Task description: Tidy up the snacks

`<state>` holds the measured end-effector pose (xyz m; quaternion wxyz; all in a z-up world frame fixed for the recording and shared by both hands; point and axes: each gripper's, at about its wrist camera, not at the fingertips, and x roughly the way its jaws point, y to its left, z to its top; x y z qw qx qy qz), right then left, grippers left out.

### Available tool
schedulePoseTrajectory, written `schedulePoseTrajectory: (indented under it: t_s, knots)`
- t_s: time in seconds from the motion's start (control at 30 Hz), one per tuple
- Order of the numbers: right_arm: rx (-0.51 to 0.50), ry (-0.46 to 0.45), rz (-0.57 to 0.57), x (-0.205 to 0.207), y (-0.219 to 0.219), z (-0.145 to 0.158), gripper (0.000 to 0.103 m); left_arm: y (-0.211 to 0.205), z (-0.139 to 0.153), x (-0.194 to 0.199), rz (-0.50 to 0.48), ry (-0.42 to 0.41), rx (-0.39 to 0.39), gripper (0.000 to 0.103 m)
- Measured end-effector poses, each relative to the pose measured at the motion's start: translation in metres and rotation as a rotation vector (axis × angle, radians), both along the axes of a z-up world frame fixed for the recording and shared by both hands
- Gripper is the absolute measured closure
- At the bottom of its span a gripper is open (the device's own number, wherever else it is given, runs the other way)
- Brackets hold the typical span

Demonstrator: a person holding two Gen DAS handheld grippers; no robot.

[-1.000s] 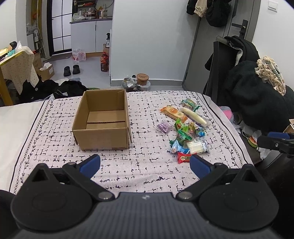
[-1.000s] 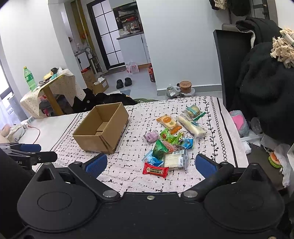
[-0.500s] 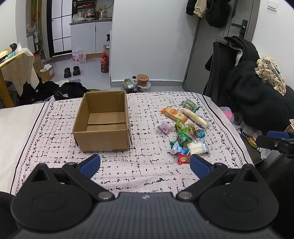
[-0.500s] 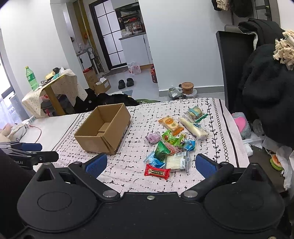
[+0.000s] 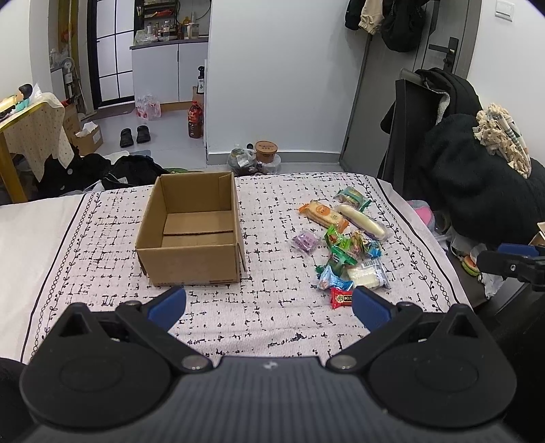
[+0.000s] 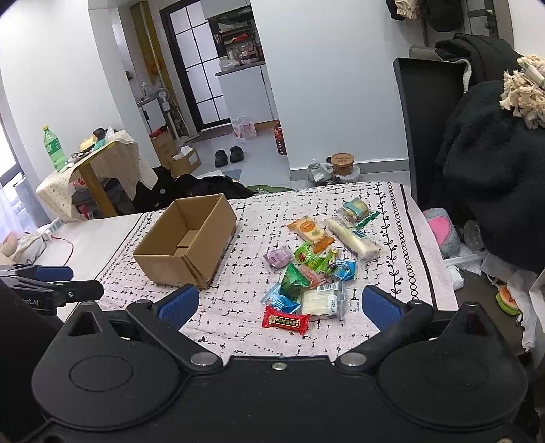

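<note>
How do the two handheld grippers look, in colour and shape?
Both the left gripper and the right gripper are black, with two round disc housings, angled linkage arms with silver pivot bolts, and blue pads on the fingertips. The left gripper's side carries small pale lettering, seen in the right wrist view.

Your red snack packet (image 5: 342, 298) sits half-hidden behind the right blue pad (image 5: 369, 308) — its label print too small to read.

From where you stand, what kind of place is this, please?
Most likely a small lived-in apartment: the cardboard box and snacks lie on a patterned cloth, slippers stand on the floor, and coats hang by the door.
</note>
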<state>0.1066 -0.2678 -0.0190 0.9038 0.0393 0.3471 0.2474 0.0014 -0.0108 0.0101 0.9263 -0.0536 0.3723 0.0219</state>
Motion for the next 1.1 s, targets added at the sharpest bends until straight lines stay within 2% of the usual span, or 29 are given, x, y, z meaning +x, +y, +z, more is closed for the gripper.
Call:
schedulePoseTrajectory:
  t_s: [0.6,0.9,1.1]
  knots:
    - [-0.006,-0.001,-0.014,0.002,-0.001,-0.004,0.000,0.007,-0.001,0.004,0.013,0.005,0.008,0.000]
    - [-0.027,0.042,-0.036,0.017,-0.006,-0.026,0.000,0.004,-0.013,0.022,0.008,0.020,0.005,0.000]
    - [-0.017,0.070,-0.064,0.030,-0.011,-0.044,0.000,-0.001,-0.029,0.039,-0.013,0.045,-0.024,0.000]
